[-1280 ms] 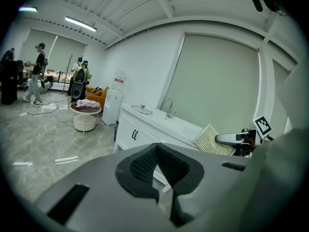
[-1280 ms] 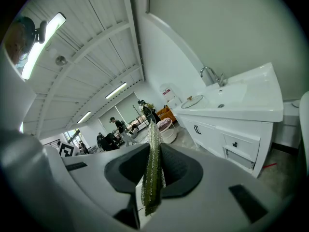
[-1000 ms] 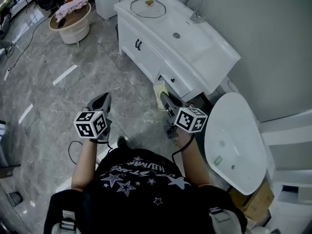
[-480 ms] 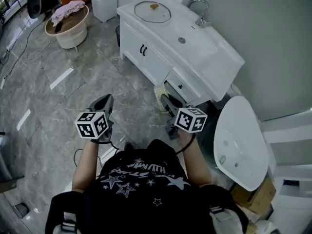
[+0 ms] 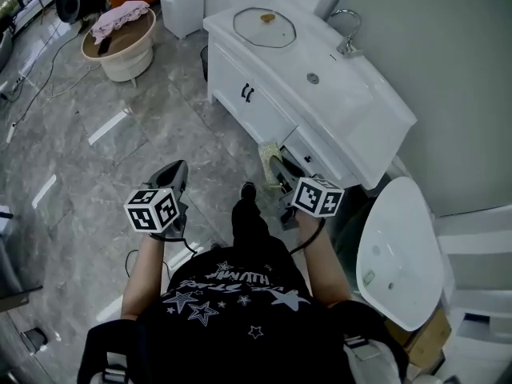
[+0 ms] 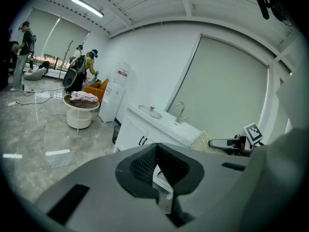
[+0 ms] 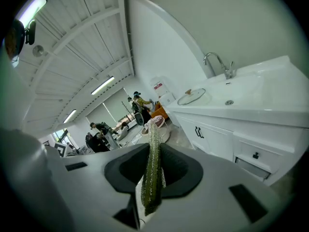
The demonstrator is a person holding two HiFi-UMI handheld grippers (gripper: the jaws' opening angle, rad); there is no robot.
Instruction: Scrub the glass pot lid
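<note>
The person [image 5: 228,294] has stepped nearer, one foot forward. The glass pot lid [image 5: 264,27] lies on the white worktop [image 5: 378,123], well apart from both grippers. The right gripper [image 5: 276,168] has its fingers clamped on a scrubbing sponge [image 5: 268,155]. The left gripper [image 5: 173,171] has its fingers closed on nothing. Scrubbing has not begun.

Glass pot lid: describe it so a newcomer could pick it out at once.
Find the white vanity against the wall. On its countertop, at the end away from the faucet, lies the glass pot lid. The only loose item there, it is a clear disc with a small brown knob.
</note>
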